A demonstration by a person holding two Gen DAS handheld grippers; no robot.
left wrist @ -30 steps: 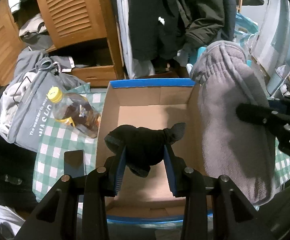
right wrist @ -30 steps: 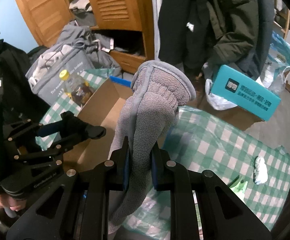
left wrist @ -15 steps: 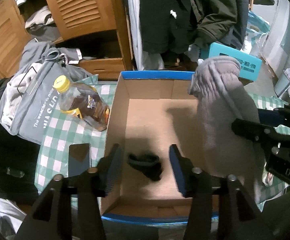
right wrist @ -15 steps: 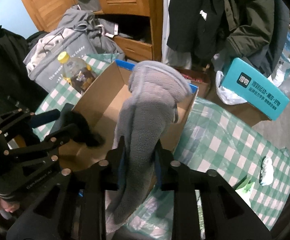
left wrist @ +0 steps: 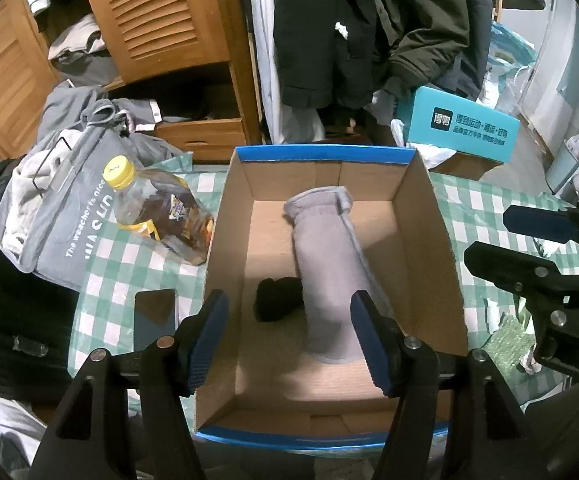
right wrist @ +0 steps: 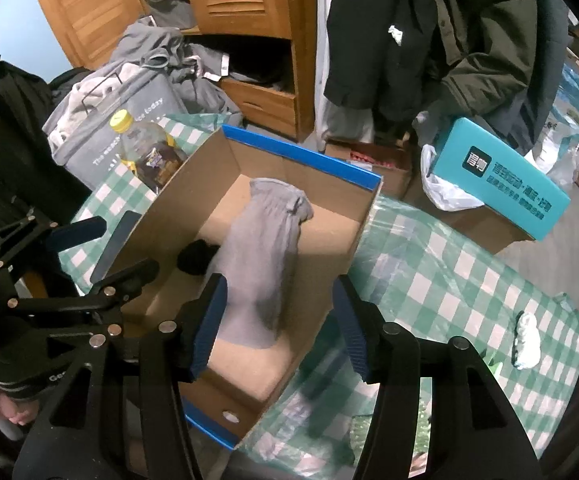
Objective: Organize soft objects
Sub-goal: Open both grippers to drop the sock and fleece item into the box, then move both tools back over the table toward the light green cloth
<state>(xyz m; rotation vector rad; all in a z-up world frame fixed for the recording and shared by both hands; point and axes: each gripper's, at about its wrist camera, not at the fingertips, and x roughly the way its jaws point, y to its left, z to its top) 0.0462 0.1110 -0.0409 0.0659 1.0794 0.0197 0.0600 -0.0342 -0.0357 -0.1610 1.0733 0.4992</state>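
An open cardboard box (left wrist: pixel 429 216) with blue rims stands on the checked tablecloth; it also shows in the right wrist view (right wrist: pixel 363 208). Inside it lie a long grey fleece sock (left wrist: pixel 331 272) (right wrist: pixel 265 248) and a small black bundled sock (left wrist: pixel 277 298) (right wrist: pixel 197 258) beside it on its left. My left gripper (left wrist: pixel 289 338) is open and empty above the box's near end. My right gripper (right wrist: pixel 279 326) is open and empty above the box's right side, and it shows at the right edge of the left wrist view (left wrist: pixel 537 248).
A yellow-capped bottle (left wrist: pixel 157 212) lies left of the box, with a dark phone (left wrist: pixel 155 318) nearer. A grey tote bag (left wrist: pixel 61 208) with clothes sits further left. A teal box (left wrist: pixel 465 130) stands behind. A white crumpled scrap (right wrist: pixel 527 340) lies on the cloth at right.
Both grippers opened. The black sock dropped from the left gripper into the box, then the grey sock fell from the right gripper and now lies inside beside it.
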